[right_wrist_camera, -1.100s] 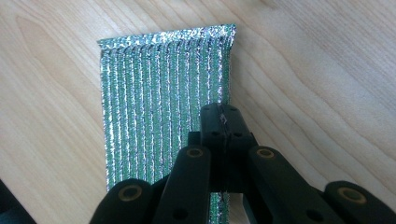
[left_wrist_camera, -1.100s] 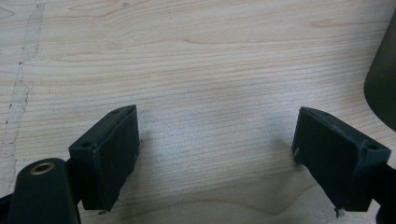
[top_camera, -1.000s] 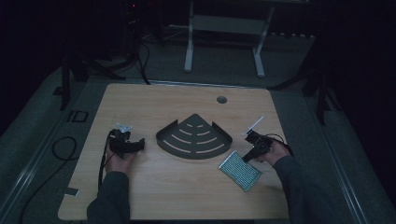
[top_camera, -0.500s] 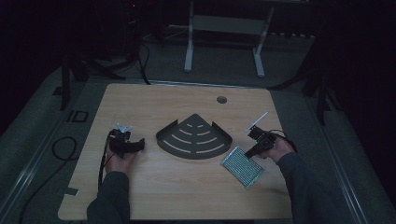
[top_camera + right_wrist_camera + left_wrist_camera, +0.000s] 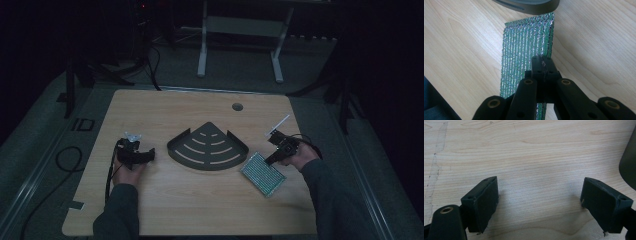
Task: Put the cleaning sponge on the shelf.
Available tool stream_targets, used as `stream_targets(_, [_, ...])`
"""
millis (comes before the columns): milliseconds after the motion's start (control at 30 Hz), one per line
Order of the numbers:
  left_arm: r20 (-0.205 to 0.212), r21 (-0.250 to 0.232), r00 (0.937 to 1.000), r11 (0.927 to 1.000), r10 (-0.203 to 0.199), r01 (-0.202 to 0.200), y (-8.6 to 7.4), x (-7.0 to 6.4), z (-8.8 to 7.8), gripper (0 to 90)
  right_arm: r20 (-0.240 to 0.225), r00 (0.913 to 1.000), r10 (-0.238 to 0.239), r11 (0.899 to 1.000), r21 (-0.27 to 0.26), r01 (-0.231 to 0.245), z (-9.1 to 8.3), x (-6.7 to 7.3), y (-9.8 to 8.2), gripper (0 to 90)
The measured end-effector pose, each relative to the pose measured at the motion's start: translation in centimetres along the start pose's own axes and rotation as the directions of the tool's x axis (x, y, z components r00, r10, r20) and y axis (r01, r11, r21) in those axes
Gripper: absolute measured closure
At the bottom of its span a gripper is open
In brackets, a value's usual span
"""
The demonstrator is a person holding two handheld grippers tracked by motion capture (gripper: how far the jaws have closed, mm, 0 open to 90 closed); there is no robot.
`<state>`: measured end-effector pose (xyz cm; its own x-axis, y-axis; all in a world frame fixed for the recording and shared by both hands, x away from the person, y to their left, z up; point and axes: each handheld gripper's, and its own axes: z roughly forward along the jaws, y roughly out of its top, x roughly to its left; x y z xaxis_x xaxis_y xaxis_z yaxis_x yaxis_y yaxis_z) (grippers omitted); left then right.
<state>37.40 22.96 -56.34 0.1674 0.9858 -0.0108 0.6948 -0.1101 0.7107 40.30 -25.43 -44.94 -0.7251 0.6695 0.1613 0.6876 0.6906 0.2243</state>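
The right gripper [image 5: 270, 157], jaws closed on the green scrubbing pad's [image 5: 263, 173] edge, is now lifting it at lower right, while the left gripper [image 5: 541, 207] is idling wide open and empty

Table [image 5: 165, 200]: pale wood, visible grain, smooth satin finish, a few faint scuffs in the left gripper view. Tray [image 5: 208, 148]: dark, matt, smooth, looks like coated metal or plastic, can't tell which. Pad [image 5: 526, 47]: green, glittery, ribbed weave, rough and reflective, like a scouring sponge. Left gripper [image 5: 539, 205]: matt black plastic, slightly grainy, worn edges, brass-coloured insert at one pivot. Right gripper [image 5: 543, 65]: same matt black plastic, brass-looking inserts at the joints.
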Motion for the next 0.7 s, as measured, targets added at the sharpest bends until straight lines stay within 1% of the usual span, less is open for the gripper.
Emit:
stream_targets(200, [0.0, 0.0, 1.0, 1.0, 0.0, 0.0, 0.0, 0.0, 0.0, 15.3, 0.014, 0.9999, -0.008, 1.0, -0.001, 0.008, -0.9, 0.0, 0.3, 89.9])
stream_targets(300, [0.0, 0.0, 1.0, 1.0, 0.0, 0.0, 0.0, 0.0, 0.0, 15.3, 0.026, 0.9996, -0.014, 1.0, -0.01, 0.014, -1.4, 0.1, 0.5, 89.9])
stream_targets(567, [-0.001, -0.001, 1.0, 1.0, 0.0, 0.0, 0.0, 0.0, 0.0, 15.3, 0.028, 0.9992, -0.029, 0.999, -0.013, 0.03, -2.3, 0.5, 1.3, 89.9])
stream_targets(700, [-0.001, -0.001, 1.0, 1.0, 0.0, 0.0, 0.0, 0.0, 0.0, 15.3, 0.03, 0.9988, -0.038, 0.999, -0.023, 0.038, -2.7, 0.5, 1.8, 89.9])
